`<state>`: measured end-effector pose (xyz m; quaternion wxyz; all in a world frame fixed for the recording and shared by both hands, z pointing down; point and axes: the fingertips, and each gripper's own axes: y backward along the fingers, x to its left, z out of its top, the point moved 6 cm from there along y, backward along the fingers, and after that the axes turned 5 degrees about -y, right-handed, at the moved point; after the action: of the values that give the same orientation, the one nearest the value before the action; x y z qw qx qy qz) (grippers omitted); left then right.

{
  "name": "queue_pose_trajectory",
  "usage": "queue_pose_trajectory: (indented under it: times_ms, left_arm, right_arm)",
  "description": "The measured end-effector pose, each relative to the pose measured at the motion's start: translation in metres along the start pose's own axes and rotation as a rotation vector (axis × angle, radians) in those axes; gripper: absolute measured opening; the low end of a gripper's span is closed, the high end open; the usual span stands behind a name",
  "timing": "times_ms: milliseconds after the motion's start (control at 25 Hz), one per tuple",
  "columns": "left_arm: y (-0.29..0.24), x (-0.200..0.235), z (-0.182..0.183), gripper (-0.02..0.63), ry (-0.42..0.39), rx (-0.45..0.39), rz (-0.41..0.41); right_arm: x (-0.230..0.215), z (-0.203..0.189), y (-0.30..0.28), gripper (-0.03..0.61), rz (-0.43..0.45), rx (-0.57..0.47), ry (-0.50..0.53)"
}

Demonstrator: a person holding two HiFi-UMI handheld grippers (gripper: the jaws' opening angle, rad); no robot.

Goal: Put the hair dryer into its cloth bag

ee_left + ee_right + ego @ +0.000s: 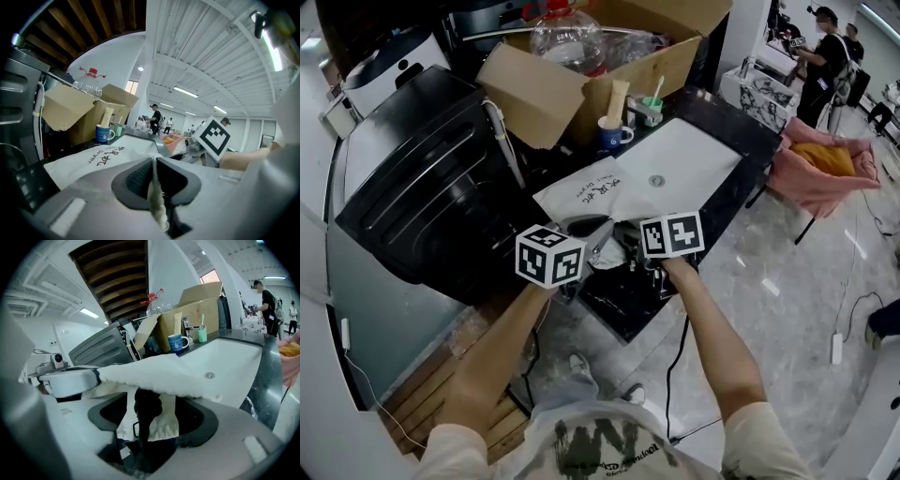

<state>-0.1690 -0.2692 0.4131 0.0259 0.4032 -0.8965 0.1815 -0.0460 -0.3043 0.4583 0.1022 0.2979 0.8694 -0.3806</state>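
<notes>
Black counter (pixel 748 124), bag (pixel 600 190) in left claw (pixel 153 164)

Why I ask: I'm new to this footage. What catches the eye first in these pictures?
The white printed cloth bag lying on the black counter beside the white sink stands out, its edge pinched in the shut left gripper. Below it, the right gripper stands wide open around a dark thing, probably the hair dryer. Behind, a big cardboard box fills the counter's back.

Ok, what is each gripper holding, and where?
Left gripper pinches the cloth bag by its edge. Right gripper holds nothing: jaws apart, a dark object and bag cloth between them.
</notes>
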Motion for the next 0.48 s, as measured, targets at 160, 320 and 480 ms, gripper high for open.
queue_pose_trajectory:
  times_ms: [160, 320, 480]
  left_arm:
    - [-0.002, -0.004, -0.003, 0.04, -0.017, 0.02, 0.019]
    - [-0.003, -0.007, -0.005, 0.064, -0.017, 0.024, 0.045]
    - [-0.002, -0.013, -0.003, 0.112, -0.02, 0.015, 0.071]
  right_arm:
    - [0.002, -0.002, 0.015, 0.303, -0.004, -0.011, 0.029]
    - [0.003, -0.007, 0.027, 0.255, -0.014, -0.021, 0.062]
    - [0.005, -0.008, 0.04, 0.214, -0.022, -0.037, 0.088]
